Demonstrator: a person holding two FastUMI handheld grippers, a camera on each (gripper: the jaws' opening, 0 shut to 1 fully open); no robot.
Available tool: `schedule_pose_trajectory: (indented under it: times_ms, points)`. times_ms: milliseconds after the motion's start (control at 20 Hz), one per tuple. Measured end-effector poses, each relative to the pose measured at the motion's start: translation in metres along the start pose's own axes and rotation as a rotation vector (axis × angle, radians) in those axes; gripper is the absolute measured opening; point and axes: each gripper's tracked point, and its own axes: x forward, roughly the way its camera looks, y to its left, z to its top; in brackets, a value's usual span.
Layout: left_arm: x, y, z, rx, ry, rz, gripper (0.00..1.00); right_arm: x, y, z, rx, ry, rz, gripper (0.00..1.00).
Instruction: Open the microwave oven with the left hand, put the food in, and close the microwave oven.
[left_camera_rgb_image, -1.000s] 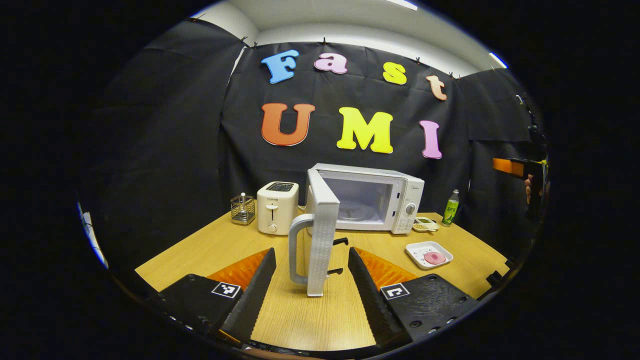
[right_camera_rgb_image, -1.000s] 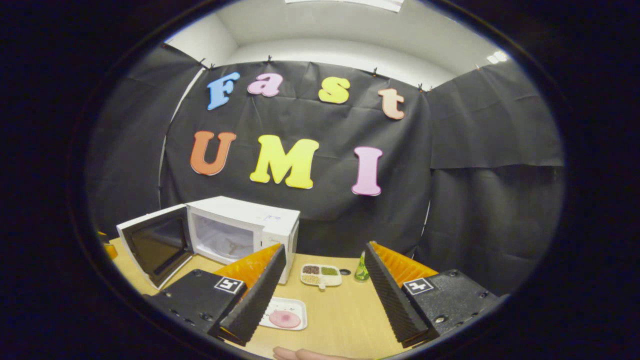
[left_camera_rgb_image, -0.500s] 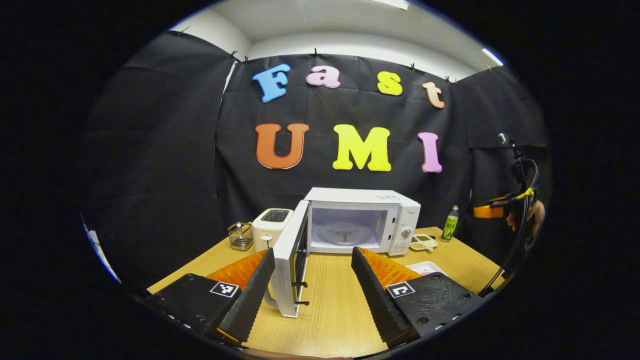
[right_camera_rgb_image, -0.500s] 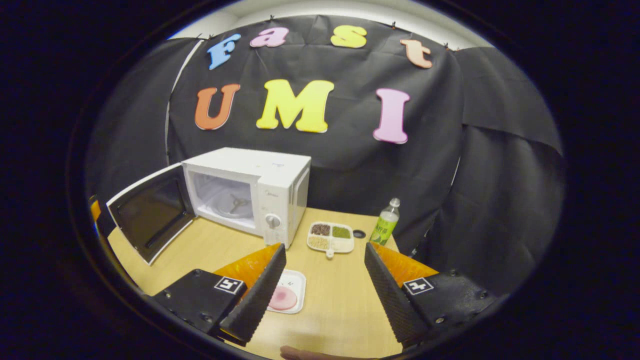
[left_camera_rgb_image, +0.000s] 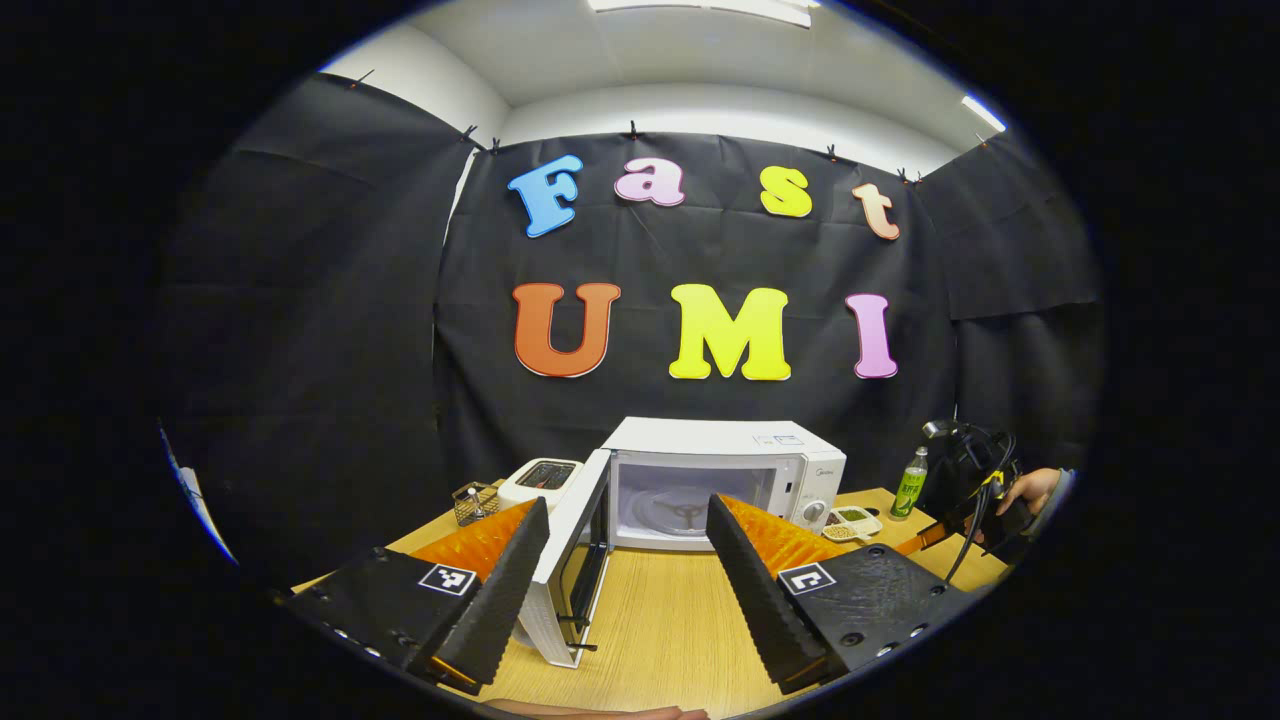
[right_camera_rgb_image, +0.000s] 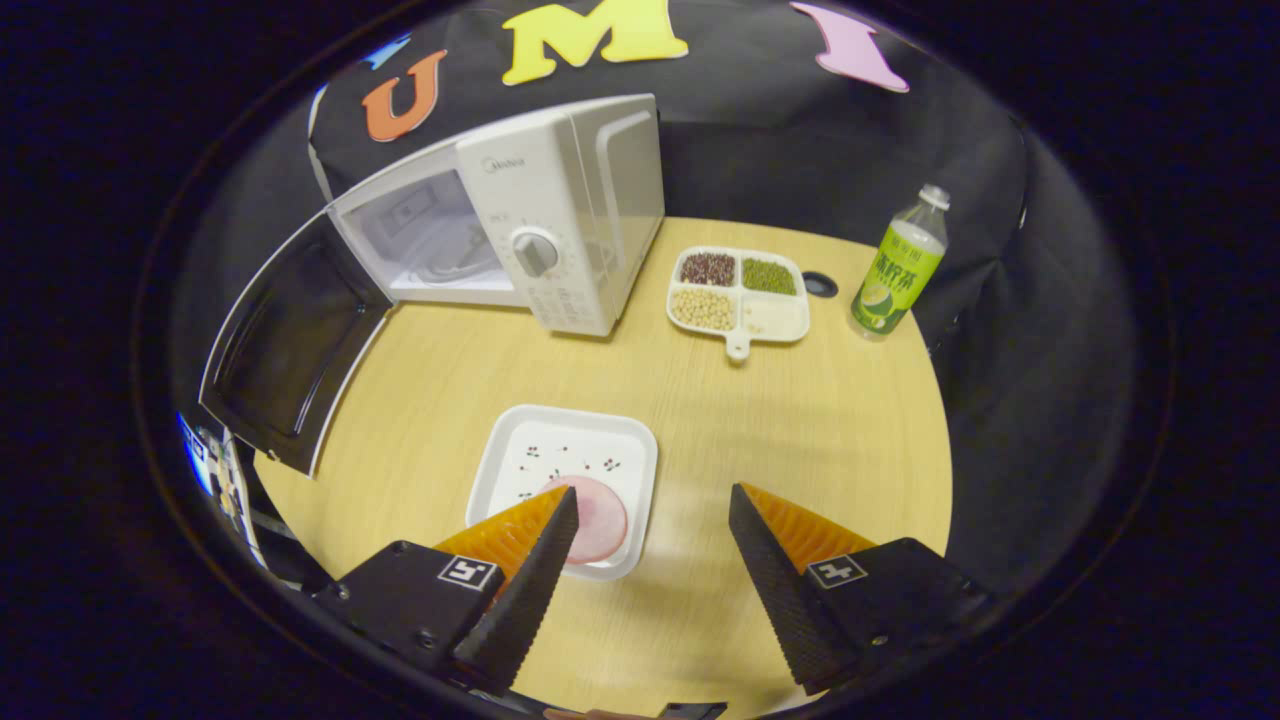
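Table (right_camera_rgb_image: 820, 420) of pale wood filled the lower middle of the right gripper view. Microwave (right_camera_rgb_image: 560, 210) stood at upper left, door (right_camera_rgb_image: 290, 340) swung wide open at far left. White plate (right_camera_rgb_image: 530, 450) lay at lower centre, pink food (right_camera_rgb_image: 600, 515) on its near edge. Compartment dish (right_camera_rgb_image: 740, 290) and bottle (right_camera_rgb_image: 895, 265) sat upper right. Right gripper (right_camera_rgb_image: 650, 540) hovered over the plate's near right edge, jaws apart, empty. Left gripper (left_camera_rgb_image: 625, 560) at bottom of the left gripper view, jaws apart, empty, door (left_camera_rgb_image: 570, 560) between them. Toaster (left_camera_rgb_image: 540, 480) left of the microwave (left_camera_rgb_image: 720, 480).
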Motion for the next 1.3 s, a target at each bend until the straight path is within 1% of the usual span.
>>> schedule_pose_trajectory:
  times_ms: [100, 150, 250, 300, 350, 400, 450, 500, 550, 600, 650, 700, 750, 800, 850, 900, 950, 1000, 1050, 1100, 1150, 1200, 1250, 1300]
  points:
    - [0.001, -0.003, -0.001, 0.015, 0.005, 0.001, 0.94, 0.019, 0.003, -0.008, 0.028, 0.082, 0.051, 0.82]
    - [0.003, -0.003, -0.004, 0.023, 0.009, 0.004, 0.94, 0.028, 0.004, -0.013, 0.034, 0.121, 0.071, 0.81]
    - [0.004, -0.004, -0.01, 0.035, 0.017, 0.006, 0.94, 0.043, 0.007, -0.019, 0.053, 0.181, 0.1, 0.74]
    - [0.006, -0.004, -0.011, 0.036, 0.023, 0.007, 0.94, 0.049, 0.008, -0.02, 0.07, 0.204, 0.117, 0.69]
    - [0.009, -0.005, -0.014, 0.037, 0.03, 0.006, 0.93, 0.054, 0.012, -0.022, 0.085, 0.225, 0.139, 0.67]
    - [0.01, -0.006, -0.018, 0.04, 0.038, 0.006, 0.94, 0.057, 0.012, -0.022, 0.099, 0.243, 0.152, 0.6]
    - [0.011, -0.005, -0.019, 0.044, 0.039, 0.012, 0.93, 0.061, 0.011, -0.02, 0.103, 0.252, 0.157, 0.56]
    - [0.012, -0.004, -0.019, 0.053, 0.039, 0.017, 0.93, 0.066, 0.009, -0.018, 0.112, 0.258, 0.159, 0.59]
    - [0.012, -0.004, -0.02, 0.06, 0.04, 0.019, 0.94, 0.069, 0.009, -0.021, 0.128, 0.283, 0.162, 0.42]
    - [0.013, -0.006, -0.021, 0.067, 0.039, 0.017, 0.93, 0.073, 0.011, -0.023, 0.133, 0.312, 0.177, 0.35]
    - [0.014, -0.006, -0.021, 0.072, 0.036, 0.017, 0.93, 0.07, 0.01, -0.022, 0.126, 0.327, 0.181, 0.31]
    - [0.015, -0.008, -0.022, 0.077, 0.037, 0.016, 0.93, 0.077, 0.009, -0.027, 0.102, 0.365, 0.193, 0.21]
    - [0.015, -0.008, -0.023, 0.079, 0.037, 0.016, 0.94, 0.077, 0.007, -0.022, 0.095, 0.369, 0.192, 0.06]
    - [0.015, -0.007, -0.023, 0.079, 0.038, 0.017, 0.93, 0.076, 0.009, -0.02, 0.083, 0.379, 0.191, 0.0]
    - [0.015, -0.006, -0.024, 0.077, 0.037, 0.02, 0.93, 0.079, 0.008, -0.022, 0.065, 0.392, 0.2, 0.08]
    - [0.015, -0.007, -0.022, 0.071, 0.034, 0.02, 0.94, 0.082, 0.008, -0.021, 0.054, 0.403, 0.21, 0.05]
    - [0.014, -0.007, -0.022, 0.065, 0.033, 0.018, 0.93, 0.081, 0.009, -0.021, 0.069, 0.413, 0.224, 0.04]
    - [0.013, -0.008, -0.022, 0.063, 0.034, 0.015, 0.94, 0.08, 0.008, -0.02, 0.108, 0.418, 0.232, 0.04]
    - [0.011, -0.006, -0.021, 0.062, 0.029, 0.016, 0.93, 0.079, 0.009, -0.021, 0.14, 0.413, 0.251, 0.0]
    - [0.008, -0.003, -0.017, 0.059, 0.019, 0.014, 0.93, 0.078, 0.01, -0.024, 0.176, 0.41, 0.284, 0.04]
    - [0.005, -0.003, -0.014, 0.054, 0.01, 0.006, 0.93, 0.078, 0.015, -0.03, 0.226, 0.414, 0.328, 0.04]
    - [0.002, -0.002, -0.014, 0.048, 0.006, 0.002, 0.93, 0.076, 0.02, -0.037, 0.257, 0.424, 0.375, 0.04]
    - [0.0, 0.003, -0.015, 0.04, 0.007, 0.007, 0.93, 0.076, 0.02, -0.04, 0.291, 0.416, 0.401, 0.04]
    - [-0.001, 0.006, -0.015, 0.035, 0.008, 0.004, 0.93, 0.078, 0.022, -0.042, 0.328, 0.403, 0.408, 0.0]
